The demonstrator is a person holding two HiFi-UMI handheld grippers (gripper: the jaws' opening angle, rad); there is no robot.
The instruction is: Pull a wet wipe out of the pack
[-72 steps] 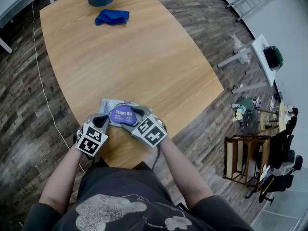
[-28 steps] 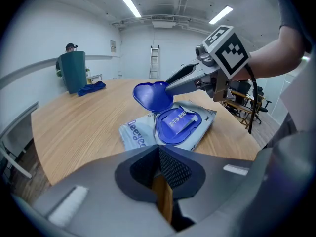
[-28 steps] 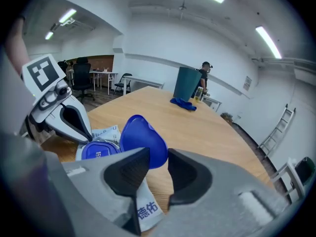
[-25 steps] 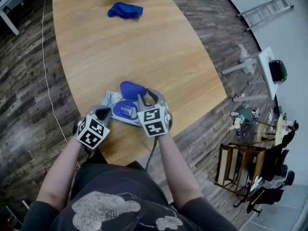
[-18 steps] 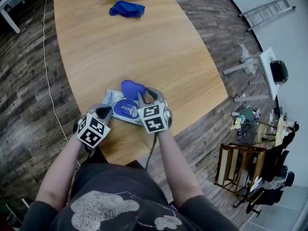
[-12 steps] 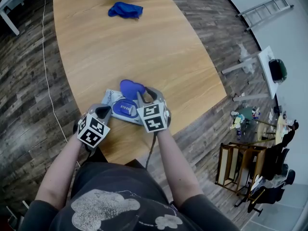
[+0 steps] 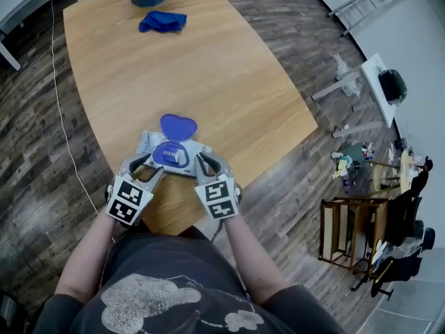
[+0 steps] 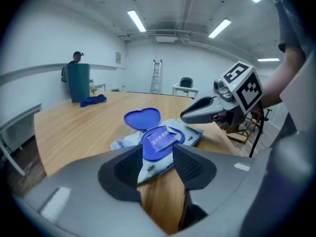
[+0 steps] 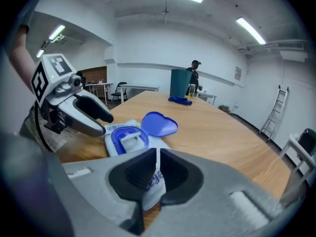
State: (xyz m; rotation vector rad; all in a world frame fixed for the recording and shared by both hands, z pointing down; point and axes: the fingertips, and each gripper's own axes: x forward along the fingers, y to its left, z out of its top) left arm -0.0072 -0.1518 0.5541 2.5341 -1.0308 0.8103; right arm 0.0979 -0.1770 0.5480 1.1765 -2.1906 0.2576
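The pack [image 7: 170, 153] is lying by the near edge of the table [image 7: 208, 68], and broad free table is stretching beyond. The right tool [image 9: 157, 163] is closing on its end seam. The left tool [image 8: 157, 154] is opening wide and gripping nothing.

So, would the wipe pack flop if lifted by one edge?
Probably floppy: the wipe pack is soft film, its edge flattened where the right hand-held gripper is closing its jaws. Likely slides on the smooth table. The open lid looks stiffer.

The wipe pack [image 7: 149, 143] is whitish with a bright blue heart-shaped lid [image 7: 178, 126]. The table [image 7: 208, 68] shows pale wood grain.
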